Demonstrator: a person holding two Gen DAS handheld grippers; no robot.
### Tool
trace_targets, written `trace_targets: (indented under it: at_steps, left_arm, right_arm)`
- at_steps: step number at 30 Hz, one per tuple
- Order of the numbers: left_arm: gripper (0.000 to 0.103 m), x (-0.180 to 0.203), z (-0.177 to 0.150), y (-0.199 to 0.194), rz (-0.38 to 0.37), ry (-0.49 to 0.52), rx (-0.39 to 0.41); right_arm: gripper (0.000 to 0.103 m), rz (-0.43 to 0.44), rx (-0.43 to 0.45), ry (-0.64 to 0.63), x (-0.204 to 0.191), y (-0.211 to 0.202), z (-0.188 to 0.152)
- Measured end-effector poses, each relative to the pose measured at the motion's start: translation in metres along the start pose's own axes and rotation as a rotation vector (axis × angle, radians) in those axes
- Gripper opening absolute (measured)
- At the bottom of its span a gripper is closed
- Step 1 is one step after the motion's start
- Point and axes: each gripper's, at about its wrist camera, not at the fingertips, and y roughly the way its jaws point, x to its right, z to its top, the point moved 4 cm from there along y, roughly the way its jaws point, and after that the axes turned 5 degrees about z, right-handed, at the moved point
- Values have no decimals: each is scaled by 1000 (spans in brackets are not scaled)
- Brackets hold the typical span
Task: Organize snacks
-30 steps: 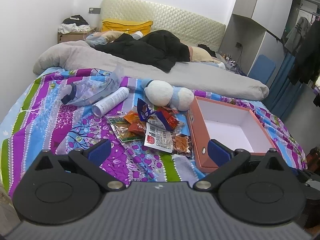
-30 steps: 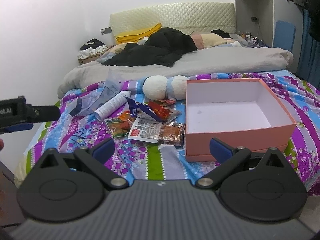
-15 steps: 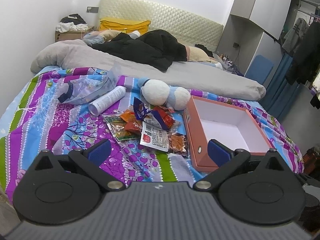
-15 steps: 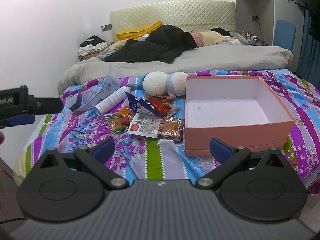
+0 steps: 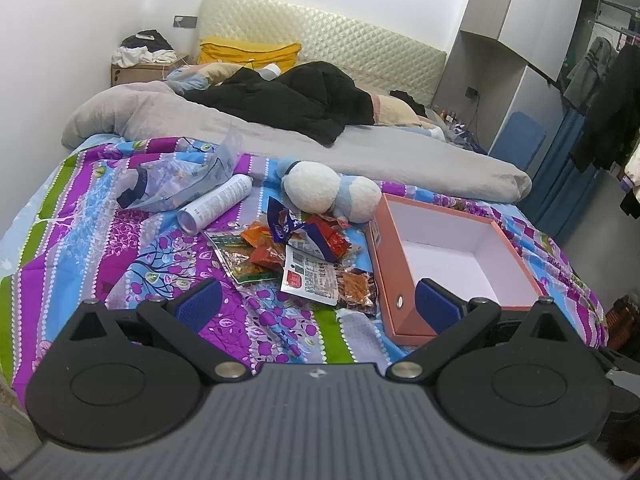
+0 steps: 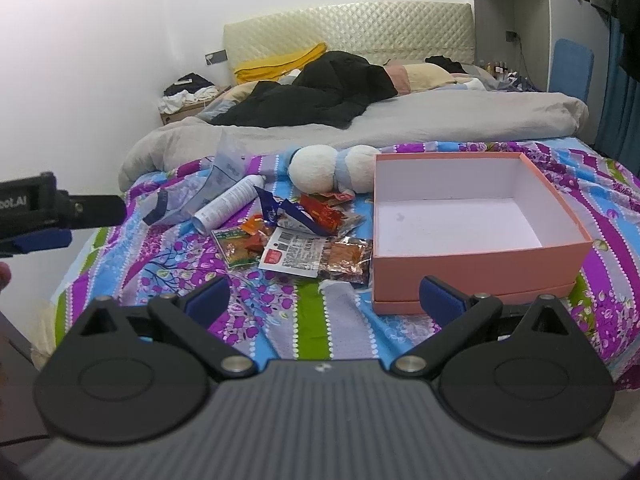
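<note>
We hold both grippers, left (image 5: 318, 304) and right (image 6: 324, 298), fingers spread and empty. Snacks (image 6: 296, 240) lie mid-frame, left of the empty box (image 6: 476, 264). Next: reach, pinch one packet.

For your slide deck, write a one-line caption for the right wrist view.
Open right hand-held gripper faces snack packets piled beside an empty pink box on a patterned bedspread.

Plush toy (image 5: 332, 192), spray can (image 5: 216, 208) on bedspread (image 5: 80, 248)
</note>
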Motion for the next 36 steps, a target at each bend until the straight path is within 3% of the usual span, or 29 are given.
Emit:
trace_targets:
  at_steps: [11,17,20,36]
  left_arm:
    - [103,4,-7,6,-33,2,-15]
    - [103,7,-11,13,-31,20,-26]
    - [103,8,-12,12,-31,32,-22]
    - [103,6,-18,22,-14,80,-10]
  right_arm:
    - [102,30,14,50,4,0,-5]
    - [100,36,-2,45,7,3,-10]
    - [94,36,7,44,7,3,-11]
    - [94,31,6,30,6,10,-18]
